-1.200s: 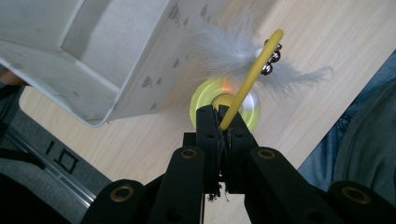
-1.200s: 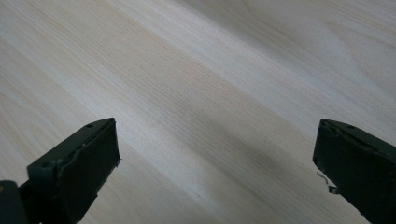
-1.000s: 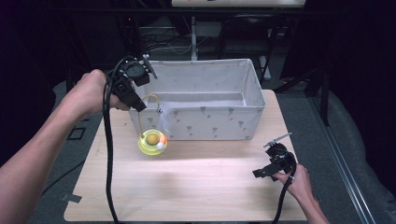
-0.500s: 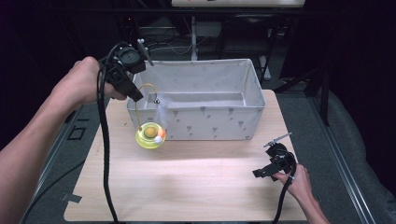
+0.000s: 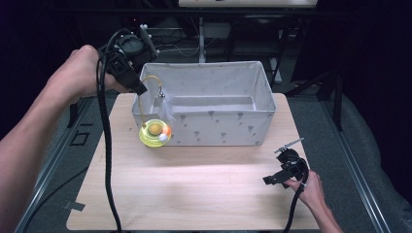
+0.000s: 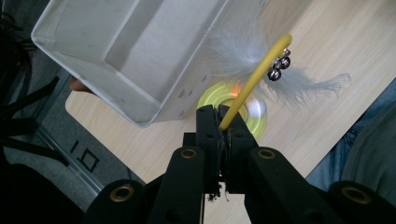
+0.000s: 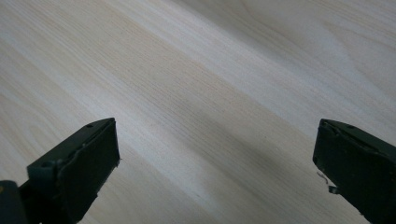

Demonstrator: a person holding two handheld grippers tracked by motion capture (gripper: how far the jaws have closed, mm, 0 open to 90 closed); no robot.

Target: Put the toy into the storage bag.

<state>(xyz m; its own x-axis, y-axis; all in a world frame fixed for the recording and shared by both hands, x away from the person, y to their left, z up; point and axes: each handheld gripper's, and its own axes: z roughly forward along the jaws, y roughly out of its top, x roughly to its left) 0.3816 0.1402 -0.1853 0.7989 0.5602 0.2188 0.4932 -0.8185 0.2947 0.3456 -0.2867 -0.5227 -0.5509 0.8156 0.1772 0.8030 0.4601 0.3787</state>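
My left gripper (image 5: 138, 89) hangs over the near left corner of a grey fabric box (image 5: 214, 116), shut on the yellow wire (image 6: 254, 77) of a cat toy. The toy's yellow-green disc (image 5: 155, 132), with an orange ball in it, dangles below against the box's front wall. In the left gripper view the jaws (image 6: 223, 119) pinch the wire, which arcs up to a white feather (image 6: 243, 51) and small bells (image 6: 279, 67). At the table's near right, my right gripper (image 5: 269, 180) sits low and open, with bare wood between its jaws (image 7: 215, 158).
The wooden table (image 5: 194, 194) ends close to my right hand. The open-topped box (image 6: 116, 84) takes up the far middle of the table. A black cable (image 5: 108, 160) trails from the left gripper across the table's left side.
My left gripper has risen with the toy, and the disc has lifted up and toward the box's front wall. The right gripper has stayed where it was.
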